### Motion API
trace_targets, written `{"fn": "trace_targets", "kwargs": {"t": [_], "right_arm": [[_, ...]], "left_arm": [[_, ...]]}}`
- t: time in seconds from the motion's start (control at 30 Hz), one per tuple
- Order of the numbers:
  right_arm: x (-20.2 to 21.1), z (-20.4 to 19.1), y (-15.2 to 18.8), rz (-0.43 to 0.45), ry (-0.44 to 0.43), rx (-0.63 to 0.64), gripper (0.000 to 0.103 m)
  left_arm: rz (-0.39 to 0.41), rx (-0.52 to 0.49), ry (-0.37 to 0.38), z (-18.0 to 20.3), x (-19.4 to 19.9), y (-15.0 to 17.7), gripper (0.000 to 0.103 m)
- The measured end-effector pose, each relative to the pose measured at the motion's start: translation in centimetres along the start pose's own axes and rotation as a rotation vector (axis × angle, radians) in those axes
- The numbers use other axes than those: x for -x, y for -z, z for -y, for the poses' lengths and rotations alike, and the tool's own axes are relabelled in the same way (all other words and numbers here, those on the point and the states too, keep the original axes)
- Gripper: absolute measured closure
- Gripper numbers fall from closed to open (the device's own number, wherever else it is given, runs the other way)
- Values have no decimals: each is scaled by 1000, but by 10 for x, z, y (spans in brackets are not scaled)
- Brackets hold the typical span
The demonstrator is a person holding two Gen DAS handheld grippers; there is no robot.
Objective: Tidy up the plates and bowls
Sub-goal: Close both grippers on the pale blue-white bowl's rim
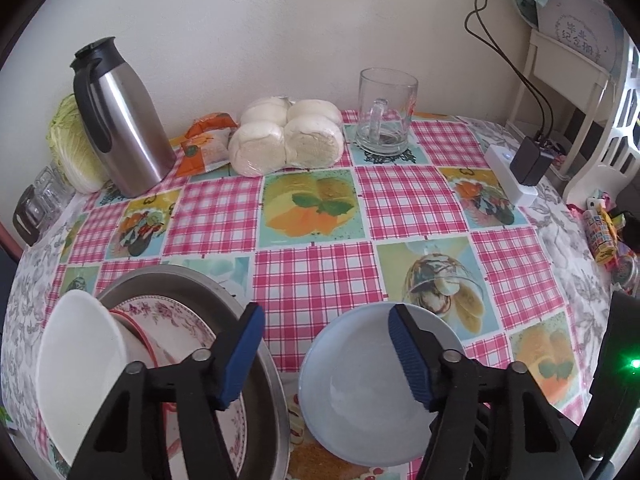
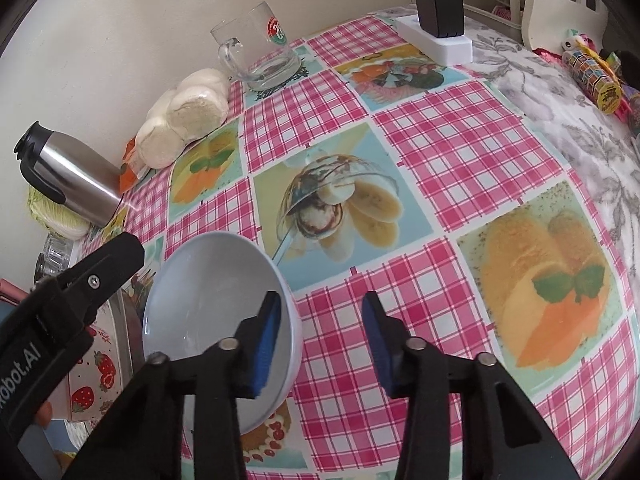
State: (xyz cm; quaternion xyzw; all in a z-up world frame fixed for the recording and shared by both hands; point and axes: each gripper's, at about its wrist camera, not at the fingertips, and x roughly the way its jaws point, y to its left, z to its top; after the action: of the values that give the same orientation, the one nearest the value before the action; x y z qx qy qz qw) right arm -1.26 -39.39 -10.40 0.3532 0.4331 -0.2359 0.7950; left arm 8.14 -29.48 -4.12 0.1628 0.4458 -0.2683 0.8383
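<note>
— So, how do the two hand-held grippers sit?
— Left hand-held gripper (image 1: 326,354) is low over the desk (image 1: 320,276), pointing forward, its blue pads spread wide and holding nothing. Its left pad hangs over the metal basin (image 1: 244,320); its right pad hangs over the pale blue plate (image 1: 360,392).
— And the right one?
— Right hand-held gripper (image 2: 320,340) also points forward and slightly down, fingers parted, empty. Its left pad (image 2: 268,344) overlaps the blue plate (image 2: 208,292) in view; whether it touches I cannot tell. Its right pad is above bare checked cloth.
— Where are the dishes?
— Close in. The blue plate lies flat on the desk just ahead of the left tool, between the two tools. Left of it, touching or nearly so, is the basin, holding a floral plate (image 1: 172,312) with a white bowl (image 1: 80,360) tipped on its side on top.
— Farther out?
— Beyond the left tool's fingers, by the wall: a steel thermos jug (image 1: 120,120) to the far left with a cabbage (image 1: 68,144) behind it, a bag of steamed buns (image 1: 288,136) straight ahead, a glass mug (image 1: 384,112) to the right. Far right, a white power strip (image 1: 508,172) with a black charger (image 1: 532,160) plugged in.
</note>
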Motion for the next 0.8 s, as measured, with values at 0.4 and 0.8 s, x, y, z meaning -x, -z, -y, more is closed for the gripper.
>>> {"fn": "trace_targets", "kwargs": {"t": [0.4,0.8], "right_arm": [[5,11,-4,15,-11,-21,80],[3,24,-8,6,-8,-51,80]], "left_arm": [[-70,24,47,-2,-20,7,48],[-141,-11,78,13,-42,17,66]]}}
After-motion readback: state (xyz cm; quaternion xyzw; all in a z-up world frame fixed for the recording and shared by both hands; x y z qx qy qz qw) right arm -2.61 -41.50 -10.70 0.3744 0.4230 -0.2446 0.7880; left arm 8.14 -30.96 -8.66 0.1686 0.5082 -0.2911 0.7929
